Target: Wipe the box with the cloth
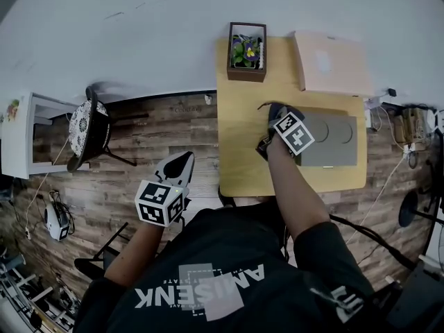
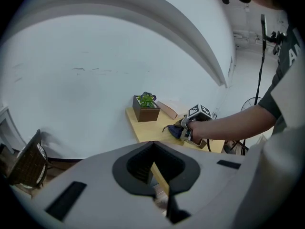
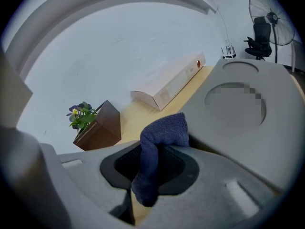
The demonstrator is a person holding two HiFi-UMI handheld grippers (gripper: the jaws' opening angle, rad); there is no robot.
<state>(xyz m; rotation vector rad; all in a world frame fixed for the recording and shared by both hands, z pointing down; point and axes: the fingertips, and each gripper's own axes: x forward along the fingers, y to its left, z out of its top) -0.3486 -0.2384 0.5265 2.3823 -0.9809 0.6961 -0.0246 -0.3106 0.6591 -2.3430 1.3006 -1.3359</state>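
item 1, right tongs: pinching a dark blue knitted cloth. one end of it stands up above the tips and the other hangs down between them.

item 2, cloth, location: in the head view it is bunched at the right tongs, over the left end of the box. in the right gripper view its upper fold lies at the box's near edge. we cannot tell whether it presses on the lid or only brushes it.

item 3, box: flat and grey with two round recesses in its top face. it lies on the right half of the wooden worktop, directly ahead of the right tongs and stretching away from them.

item 4, left tongs: pressed together with nothing between them. they are held over the plank floor, well apart from the worktop and the box, with the tips pointing toward the worktop.

item 5, step in hand, our judgement: the cloth is gripped and brought to the box, so the wipe is at its start. most of the lid lies beyond the cloth.

item 6, next move, our judgement: keep the grip, lower the fold flat onto the lid and draw it across both recesses. the box is not held down and may slide.

item 7, others: a wooden planter of violets and a pale carton, both at the worktop's far edge.
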